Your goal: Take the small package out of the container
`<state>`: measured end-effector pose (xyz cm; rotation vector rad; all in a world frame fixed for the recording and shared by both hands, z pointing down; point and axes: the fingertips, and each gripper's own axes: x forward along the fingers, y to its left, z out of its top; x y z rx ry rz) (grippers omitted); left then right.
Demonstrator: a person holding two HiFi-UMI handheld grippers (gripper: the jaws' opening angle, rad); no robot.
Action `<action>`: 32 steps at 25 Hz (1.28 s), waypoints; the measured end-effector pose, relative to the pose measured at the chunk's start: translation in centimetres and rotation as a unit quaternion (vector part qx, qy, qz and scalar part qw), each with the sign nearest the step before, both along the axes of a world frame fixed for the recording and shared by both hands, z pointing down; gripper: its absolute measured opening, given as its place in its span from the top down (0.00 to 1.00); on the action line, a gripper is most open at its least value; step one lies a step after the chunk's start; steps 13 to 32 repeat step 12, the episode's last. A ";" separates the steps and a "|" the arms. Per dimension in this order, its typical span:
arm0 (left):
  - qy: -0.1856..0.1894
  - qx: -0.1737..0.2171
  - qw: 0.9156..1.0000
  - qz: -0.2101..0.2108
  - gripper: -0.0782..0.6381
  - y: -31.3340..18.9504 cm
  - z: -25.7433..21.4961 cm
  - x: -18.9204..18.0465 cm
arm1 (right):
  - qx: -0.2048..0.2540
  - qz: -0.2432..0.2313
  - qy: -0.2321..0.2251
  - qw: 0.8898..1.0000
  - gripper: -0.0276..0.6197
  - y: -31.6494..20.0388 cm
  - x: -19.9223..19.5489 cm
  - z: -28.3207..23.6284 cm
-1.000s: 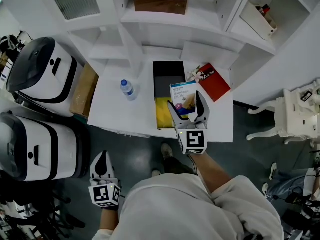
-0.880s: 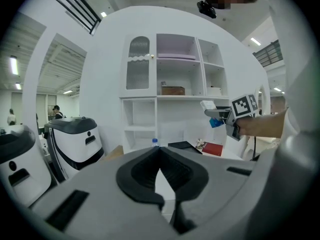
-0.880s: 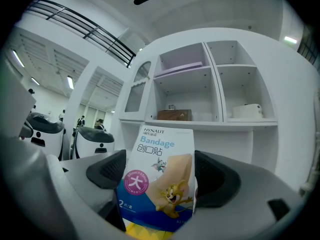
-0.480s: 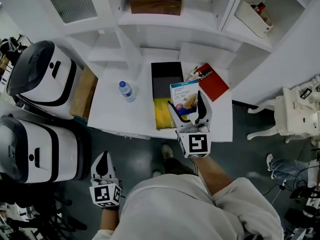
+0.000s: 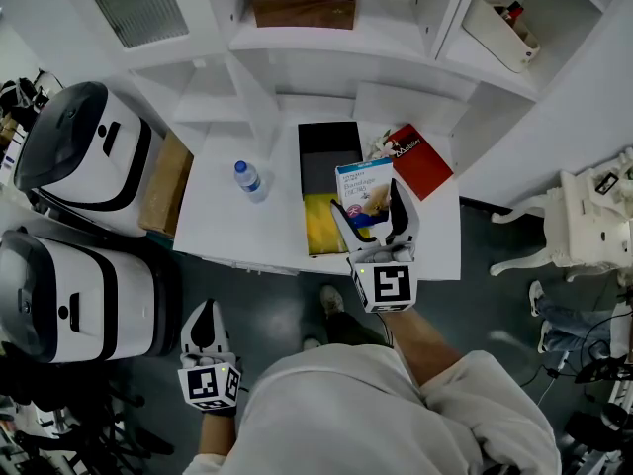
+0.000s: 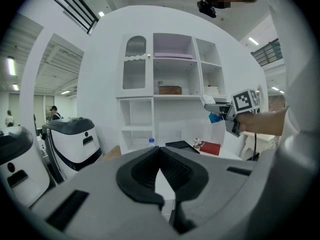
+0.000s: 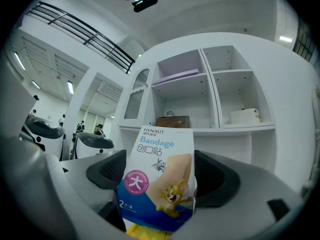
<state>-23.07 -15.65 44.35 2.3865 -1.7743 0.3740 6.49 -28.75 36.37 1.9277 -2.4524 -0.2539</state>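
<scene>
at the far left stand two white and black machines [image 5: 74, 142], one behind the other, and beside them one brown cardboard box [image 5: 166, 181] leans at the edge of the white table [image 5: 223, 221]. the left gripper [image 5: 204, 315] hangs low, in front of the table, and its jaws are pressed together with nothing between them. on the table stands one small water bottle [image 5: 249, 180], upright. to its right lies one long black container [image 5: 329, 146], with something yellow [image 5: 318, 224] in its near end. the small package [image 5: 362, 181], only one, is lifted in the air over the near right part of the container and does not touch it. the right gripper [image 5: 368, 206] clamps it from both sides by its lower part. on the package i read "hynaut", "bandage", chinese signs, a big "大" in a pink circle and a "2"; a cartoon cat and mouse are printed there. further right lies one red packet [image 5: 420, 159]; its white writing is too small to read.
</scene>
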 end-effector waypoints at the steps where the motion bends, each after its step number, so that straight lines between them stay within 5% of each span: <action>1: 0.000 0.000 1.000 0.000 0.88 0.0 0.0 0.0 | -0.001 0.000 0.000 1.000 0.29 0.0 0.0 0.1; 32: -0.004 -0.002 1.000 -0.002 0.88 -0.1 0.2 0.2 | -0.004 -0.004 -0.002 1.000 0.29 -0.5 0.2 0.6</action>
